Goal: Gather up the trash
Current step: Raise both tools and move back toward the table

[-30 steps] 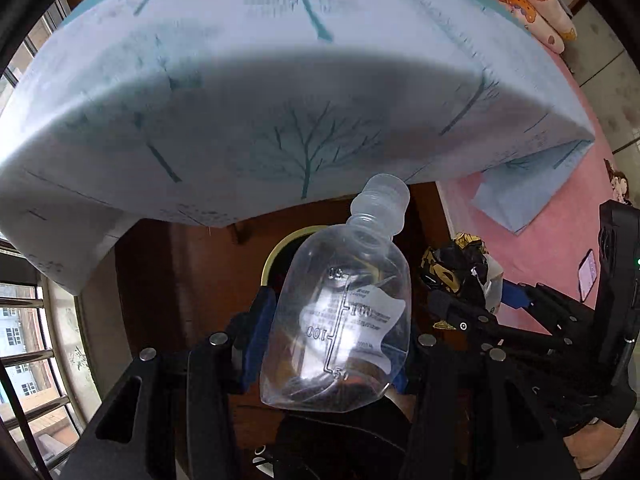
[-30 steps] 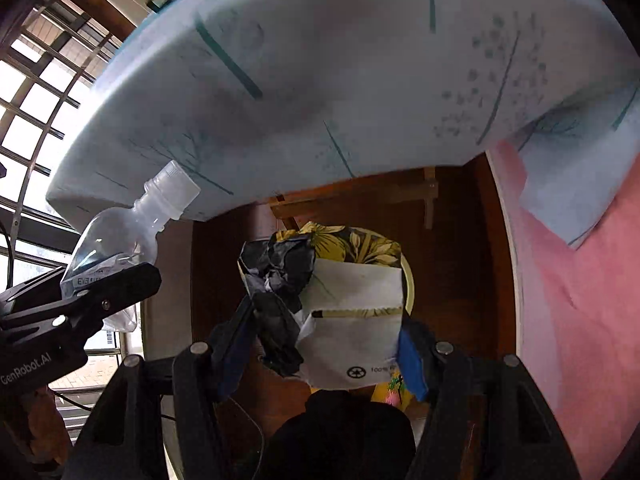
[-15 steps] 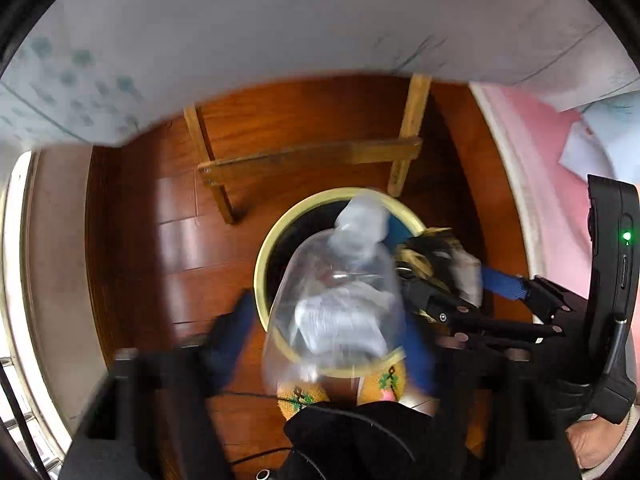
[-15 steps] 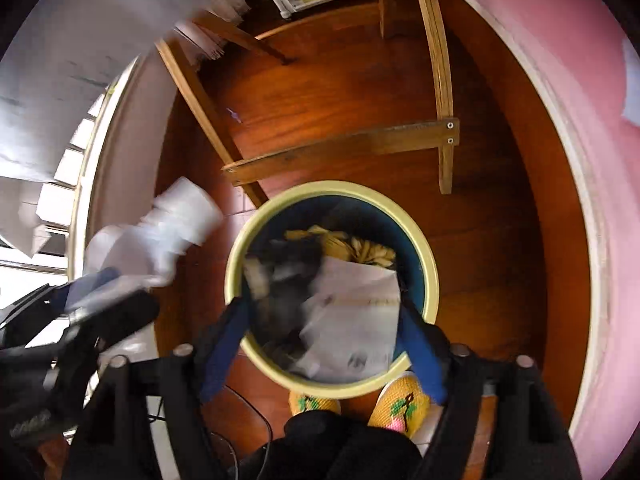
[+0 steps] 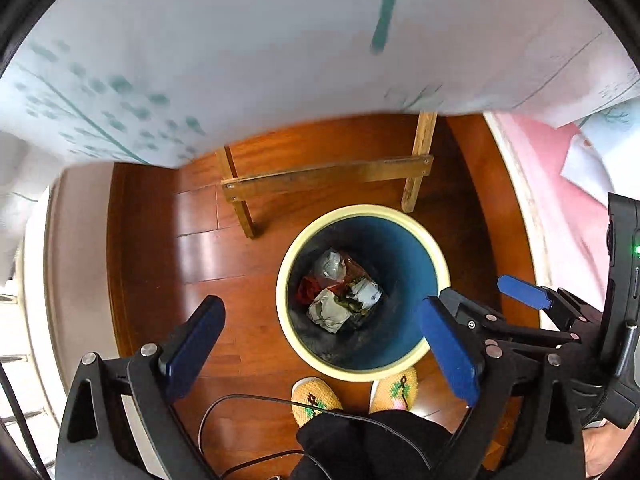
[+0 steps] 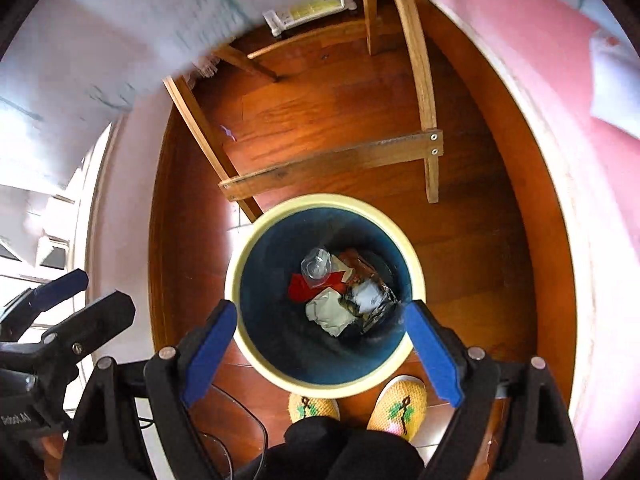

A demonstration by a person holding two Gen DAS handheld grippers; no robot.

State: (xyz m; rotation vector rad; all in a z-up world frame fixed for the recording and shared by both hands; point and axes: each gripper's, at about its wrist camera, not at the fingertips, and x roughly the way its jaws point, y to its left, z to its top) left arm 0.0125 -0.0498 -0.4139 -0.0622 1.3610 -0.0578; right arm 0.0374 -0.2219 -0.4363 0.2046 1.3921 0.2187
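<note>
A round trash bin (image 5: 436,256) with a cream rim and blue inside stands on the wooden floor, also in the right wrist view (image 6: 236,264). At its bottom lie a clear plastic bottle (image 5: 330,264) (image 6: 317,266), crumpled paper (image 5: 330,312) (image 6: 330,314), a dark wrapper (image 6: 370,300) and red scraps. My left gripper (image 5: 320,344) is open and empty above the bin's near left side. My right gripper (image 6: 320,348) is open and empty above the bin's near rim; it also shows in the left wrist view (image 5: 520,292).
A table with a tree-print cloth (image 5: 240,60) overhangs the far side; its wooden legs and crossbar (image 5: 328,178) stand just behind the bin. A pink bed cover (image 6: 580,120) is on the right. The person's yellow knitted slippers (image 6: 396,404) touch the bin's near side.
Both grippers tilted down over the bin and opened. The bottle left the left gripper and the paper and wrapper bundle left the right; all now lie in the bin.
</note>
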